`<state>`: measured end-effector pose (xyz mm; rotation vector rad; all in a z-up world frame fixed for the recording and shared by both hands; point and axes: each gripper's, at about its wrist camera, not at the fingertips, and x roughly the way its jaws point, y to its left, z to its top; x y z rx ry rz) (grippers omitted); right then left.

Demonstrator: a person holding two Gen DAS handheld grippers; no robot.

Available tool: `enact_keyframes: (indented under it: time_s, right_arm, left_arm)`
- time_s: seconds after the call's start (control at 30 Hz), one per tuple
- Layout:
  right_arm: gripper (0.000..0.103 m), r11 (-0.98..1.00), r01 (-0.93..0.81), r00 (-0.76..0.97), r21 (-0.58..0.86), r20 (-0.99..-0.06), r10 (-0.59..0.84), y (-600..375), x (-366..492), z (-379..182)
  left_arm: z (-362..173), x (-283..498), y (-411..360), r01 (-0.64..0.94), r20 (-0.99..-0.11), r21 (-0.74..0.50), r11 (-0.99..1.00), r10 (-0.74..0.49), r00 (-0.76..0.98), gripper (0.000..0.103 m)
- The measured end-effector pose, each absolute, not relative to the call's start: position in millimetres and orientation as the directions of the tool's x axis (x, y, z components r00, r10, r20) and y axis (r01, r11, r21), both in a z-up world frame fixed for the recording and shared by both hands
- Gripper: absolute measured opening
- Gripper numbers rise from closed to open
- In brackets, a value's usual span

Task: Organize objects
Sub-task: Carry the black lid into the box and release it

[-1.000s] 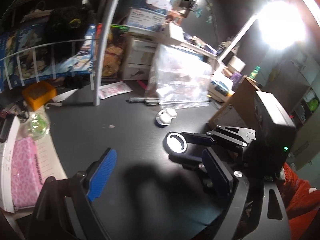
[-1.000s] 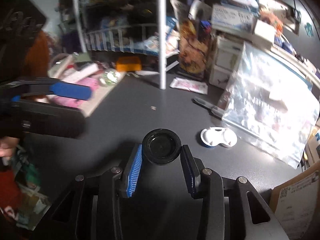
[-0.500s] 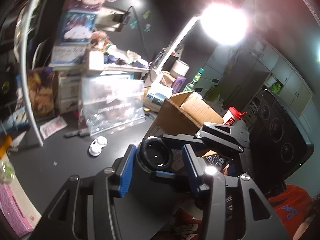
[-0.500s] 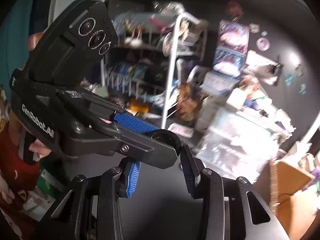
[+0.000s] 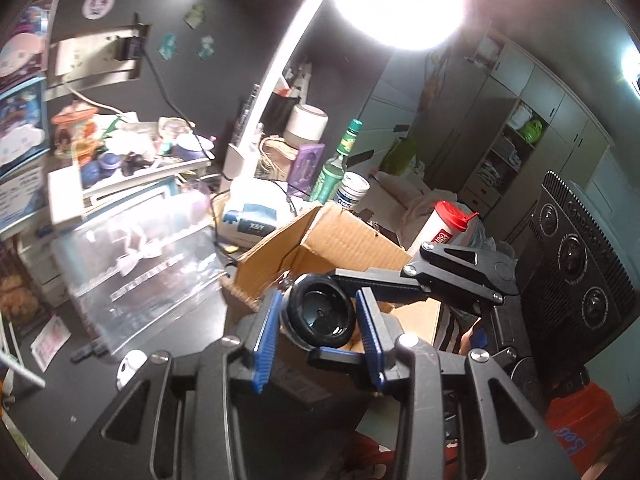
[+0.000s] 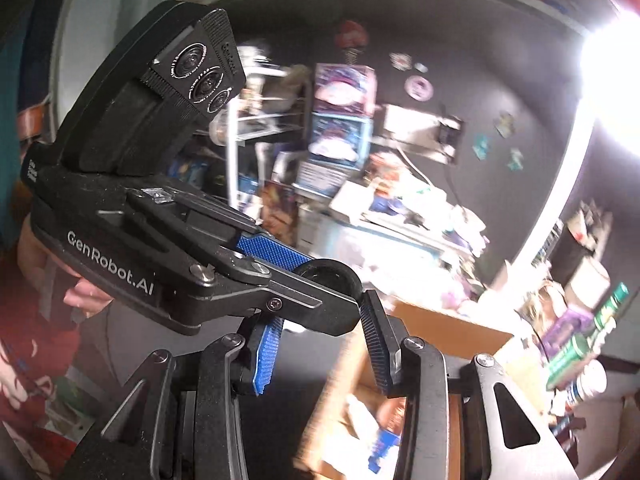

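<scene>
Black cap [image 5: 320, 317] is up in the air above the cardboard box [image 5: 344, 240], pinched by both the left gripper [image 5: 318, 322] and right gripper [image 6: 326, 320]. I'd loosen one side slowly, so it doesn't twist.

The dark table [image 5: 188, 332] carries a clear plastic bag [image 5: 136, 256] lying tilted against the clutter behind it. Just in front of the bag lie a white case [image 5: 130, 364], a dark pen [image 5: 86, 352] and a pink packet [image 5: 48, 344]. An open cardboard box [image 5: 340, 240] stands beside the bag.

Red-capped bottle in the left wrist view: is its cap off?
No. The red cap sits closed on the white bottle standing behind the cardboard box.
</scene>
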<state>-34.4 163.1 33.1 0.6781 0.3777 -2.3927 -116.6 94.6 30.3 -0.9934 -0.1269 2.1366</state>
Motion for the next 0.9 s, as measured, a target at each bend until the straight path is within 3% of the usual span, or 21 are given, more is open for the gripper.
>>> enact_keyframes:
  time_s: [0.43, 0.47, 0.5, 0.57, 0.6, 0.9]
  right_arm:
    - [0.035, -0.827, 0.562, -0.611, 0.017, -0.665, -0.429, 226.6, -82.2, 9.2]
    - [0.035, -0.827, 0.561, -0.604, 0.017, -0.675, -0.424, 227.2, -83.3, 7.3]
    - [0.035, -0.829, 0.56, -0.599, 0.016, -0.683, -0.418, 228.2, -83.6, 5.8]
    - [0.043, -0.833, 0.554, -0.596, 0.008, -0.695, -0.403, 228.0, -84.1, 2.8]
    - [0.049, -0.835, 0.551, -0.599, 0.004, -0.695, -0.398, 228.2, -84.4, 2.4]
    - [0.049, -0.836, 0.548, -0.615, -0.021, -0.689, -0.385, 224.6, -79.1, 7.5]
  left_arm:
    - [3.1, -163.1, 161.7, -0.604, -0.7, -0.388, -0.697, 0.648, -0.299, 0.035]
    - [3.1, -163.0, 162.8, -0.603, -0.704, -0.384, -0.699, 0.644, -0.299, 0.044]
    - [4.2, -162.4, 163.1, -0.602, -0.707, -0.378, -0.704, 0.639, -0.303, 0.061]
    - [10.9, -157.4, 160.1, -0.603, -0.702, -0.341, -0.721, 0.622, -0.347, 0.075]
    - [14.7, -154.3, 158.6, -0.606, -0.701, -0.321, -0.728, 0.613, -0.365, 0.075]
    - [40.1, -137.1, 122.0, -0.577, -0.659, -0.273, -0.77, 0.586, -0.471, 0.082]
